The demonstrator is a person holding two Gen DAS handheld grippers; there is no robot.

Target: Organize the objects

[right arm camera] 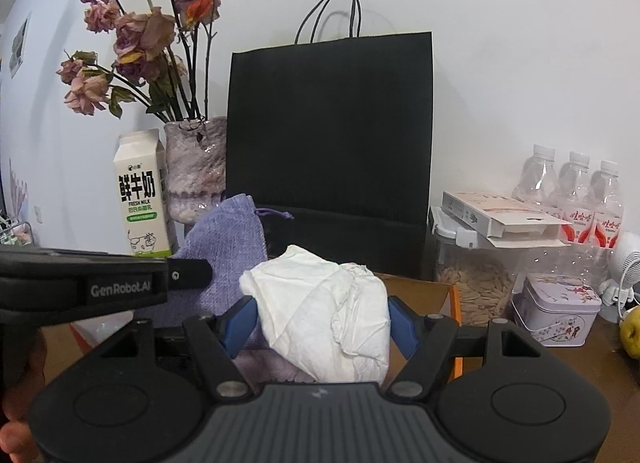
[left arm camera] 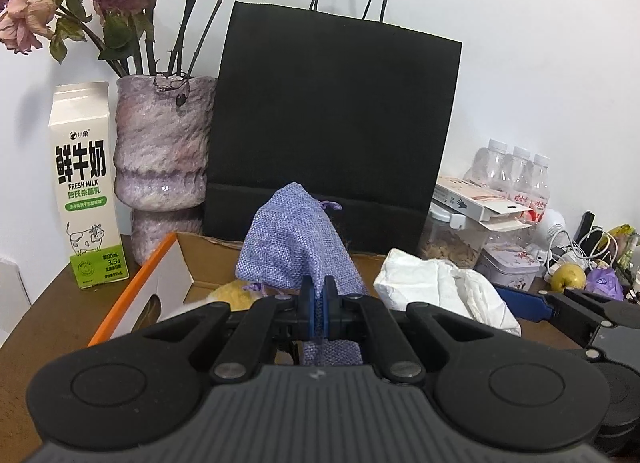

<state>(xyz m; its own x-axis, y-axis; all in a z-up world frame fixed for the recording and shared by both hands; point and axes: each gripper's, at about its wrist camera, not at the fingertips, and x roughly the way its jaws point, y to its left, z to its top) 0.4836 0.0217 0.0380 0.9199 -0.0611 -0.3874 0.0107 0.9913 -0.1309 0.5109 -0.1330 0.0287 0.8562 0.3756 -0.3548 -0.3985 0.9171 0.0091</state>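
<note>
Now our left gripper [left arm camera: 319, 295] pinches the purple pouch [left arm camera: 296, 239] above the cardboard box [left arm camera: 208, 259]; our right gripper [right arm camera: 322, 323] clasps the white cloth [right arm camera: 324, 311] beside it. We should lower both gently into the box.

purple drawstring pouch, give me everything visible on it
The purple drawstring pouch is a small lavender bag of coarse woven, burlap-like fabric with a purple cord at its gathered mouth. It looks limp and slumped, lifted above the open cardboard box. The left gripper is shut on its lower part, blue fingers pinching the cloth, which hangs below them. It sits in front of the black paper bag, left of the white crumpled cloth.
</note>
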